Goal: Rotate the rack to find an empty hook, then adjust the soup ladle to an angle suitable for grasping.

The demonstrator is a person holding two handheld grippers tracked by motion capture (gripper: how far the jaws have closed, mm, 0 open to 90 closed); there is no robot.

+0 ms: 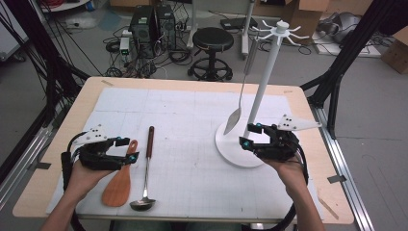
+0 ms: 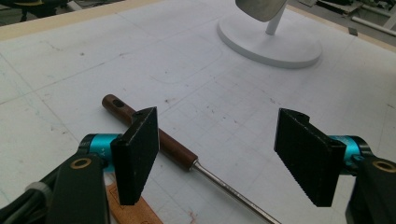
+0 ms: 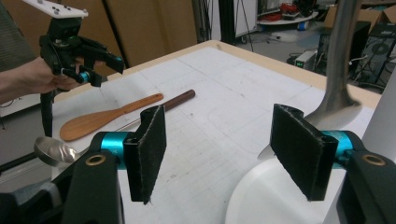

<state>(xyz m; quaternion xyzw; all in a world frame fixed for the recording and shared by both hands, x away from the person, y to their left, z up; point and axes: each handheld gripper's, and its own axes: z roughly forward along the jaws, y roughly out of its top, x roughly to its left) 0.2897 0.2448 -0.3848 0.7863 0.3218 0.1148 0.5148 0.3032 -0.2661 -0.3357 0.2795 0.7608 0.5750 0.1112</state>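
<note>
Room: a lab floor with computer towers, a black stool (image 1: 212, 41) and loose cables beyond the far edge of my surface (image 1: 192, 144).
Surface: wooden top under a white gridded mat.
Left tongs (image 1: 126, 149): near the left edge, jaws wide, nothing between them.
Ladle (image 1: 146, 168): lies just right of the wooden spatula (image 1: 120, 180), bowl toward the near edge, brown handle pointing away.
Right tongs (image 1: 250, 135): wide and empty, over the rack (image 1: 262, 91) base at the right edge.
Hung spoon (image 1: 238, 103): already on a rack arm.
Step, I judge: take the ladle; I would straddle its brown handle squarely, then close.
</note>
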